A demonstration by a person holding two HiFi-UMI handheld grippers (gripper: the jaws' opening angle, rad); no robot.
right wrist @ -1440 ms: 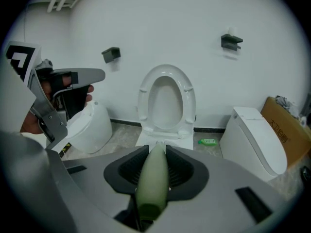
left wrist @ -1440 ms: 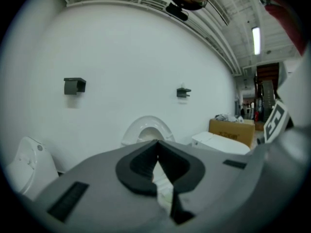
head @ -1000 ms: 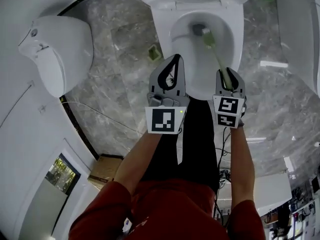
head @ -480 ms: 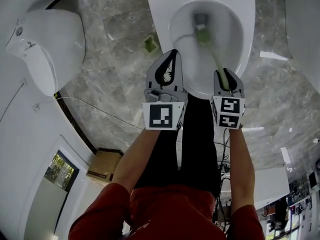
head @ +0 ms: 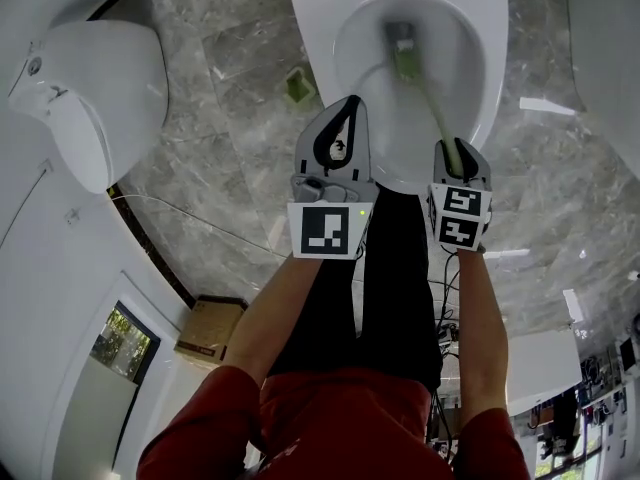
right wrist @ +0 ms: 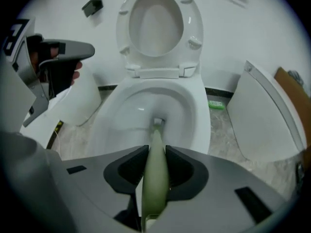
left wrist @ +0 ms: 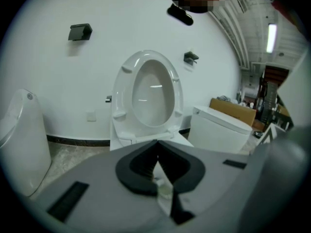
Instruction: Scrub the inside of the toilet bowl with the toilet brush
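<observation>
Right gripper view: right gripper (right wrist: 156, 149) clamped on the pale green handle of the toilet brush (right wrist: 156, 135), whose long axis runs straight ahead and downward from the jaws into the toilet bowl (right wrist: 121, 106); the bristle head (right wrist: 157, 124) sits at the bowl's bottom, directly beyond the gripper tips. Left gripper (left wrist: 156, 143), jaws pressed together on nothing, hangs just to its left over the near rim, so scrubbing likely falls to the right hand alone

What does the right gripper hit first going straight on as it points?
Probably the toilet bowl, its inner wall near the drain, by the head of the toilet brush the right gripper holds; depth unclear.
</observation>
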